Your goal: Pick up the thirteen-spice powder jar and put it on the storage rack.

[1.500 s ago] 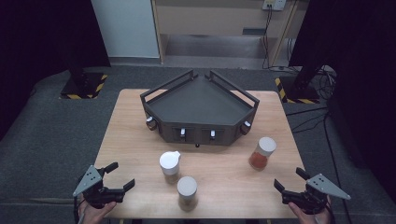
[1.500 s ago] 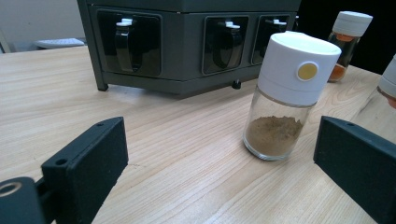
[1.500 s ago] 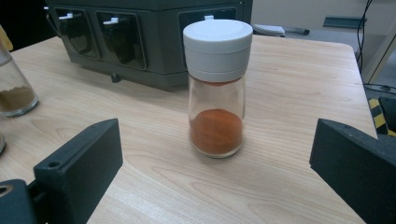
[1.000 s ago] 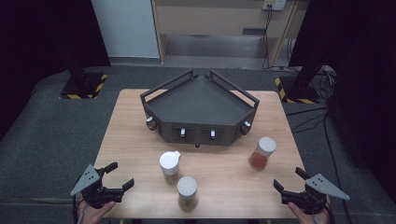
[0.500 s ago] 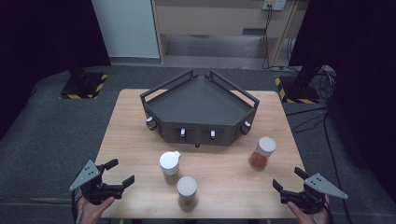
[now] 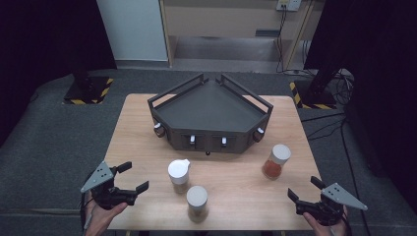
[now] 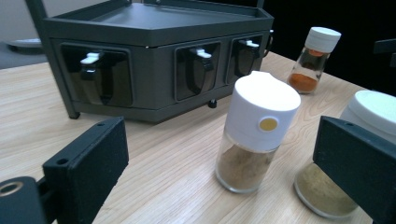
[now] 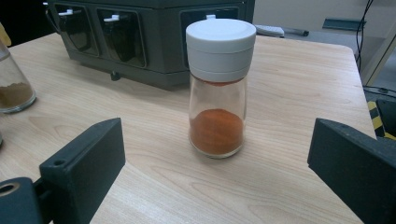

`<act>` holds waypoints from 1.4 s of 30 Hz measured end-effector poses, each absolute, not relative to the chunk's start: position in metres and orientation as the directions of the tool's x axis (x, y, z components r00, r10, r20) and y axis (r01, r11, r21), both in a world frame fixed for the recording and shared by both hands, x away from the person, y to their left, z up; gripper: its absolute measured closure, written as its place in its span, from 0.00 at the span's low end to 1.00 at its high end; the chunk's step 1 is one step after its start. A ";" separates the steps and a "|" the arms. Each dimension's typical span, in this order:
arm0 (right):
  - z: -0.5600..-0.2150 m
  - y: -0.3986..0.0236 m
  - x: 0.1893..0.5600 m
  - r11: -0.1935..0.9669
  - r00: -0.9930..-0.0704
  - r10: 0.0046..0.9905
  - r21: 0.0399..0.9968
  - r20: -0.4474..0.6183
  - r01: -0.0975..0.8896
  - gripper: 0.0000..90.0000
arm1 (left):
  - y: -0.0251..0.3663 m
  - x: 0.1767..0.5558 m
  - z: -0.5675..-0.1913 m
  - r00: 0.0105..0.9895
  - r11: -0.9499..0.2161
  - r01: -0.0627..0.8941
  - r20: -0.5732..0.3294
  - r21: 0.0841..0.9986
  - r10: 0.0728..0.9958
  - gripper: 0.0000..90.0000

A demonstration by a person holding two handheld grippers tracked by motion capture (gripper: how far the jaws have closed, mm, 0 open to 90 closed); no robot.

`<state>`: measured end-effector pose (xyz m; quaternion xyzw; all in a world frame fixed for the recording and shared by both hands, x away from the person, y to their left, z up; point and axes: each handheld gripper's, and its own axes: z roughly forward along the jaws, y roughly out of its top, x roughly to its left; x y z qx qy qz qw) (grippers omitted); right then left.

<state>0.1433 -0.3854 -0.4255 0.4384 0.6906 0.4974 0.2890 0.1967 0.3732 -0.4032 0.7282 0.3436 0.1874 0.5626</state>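
Three spice jars with white caps stand upright on the wooden table (image 6: 133, 128). A jar of brown powder (image 6: 178, 175) (image 7: 254, 135) is left of centre, a jar of tan powder (image 6: 196, 203) (image 7: 345, 158) stands nearer the front edge, and a jar of orange powder (image 6: 275, 161) (image 8: 218, 88) (image 7: 312, 58) is at the right. My left gripper (image 6: 133, 178) (image 7: 219, 163) is open at the front left corner, facing the brown jar. My right gripper (image 6: 305, 189) (image 8: 215, 168) is open at the front right, facing the orange jar a short way ahead.
A dark grey wedge-shaped rack (image 6: 211, 115) (image 7: 154, 51) (image 8: 140, 32) with a railed top and several front slots stands at the table's back centre. A hand (image 6: 101, 219) holds each gripper at the front edge. Grey floor surrounds the table.
Both grippers have edged slightly forward over the front table edge. The jars have not moved.
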 end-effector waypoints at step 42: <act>-0.426 -0.389 0.142 0.101 -0.447 0.893 0.943 0.055 0.317 0.06 | 0.307 0.260 -0.422 0.792 -0.226 0.306 -0.116 0.925 0.599 0.10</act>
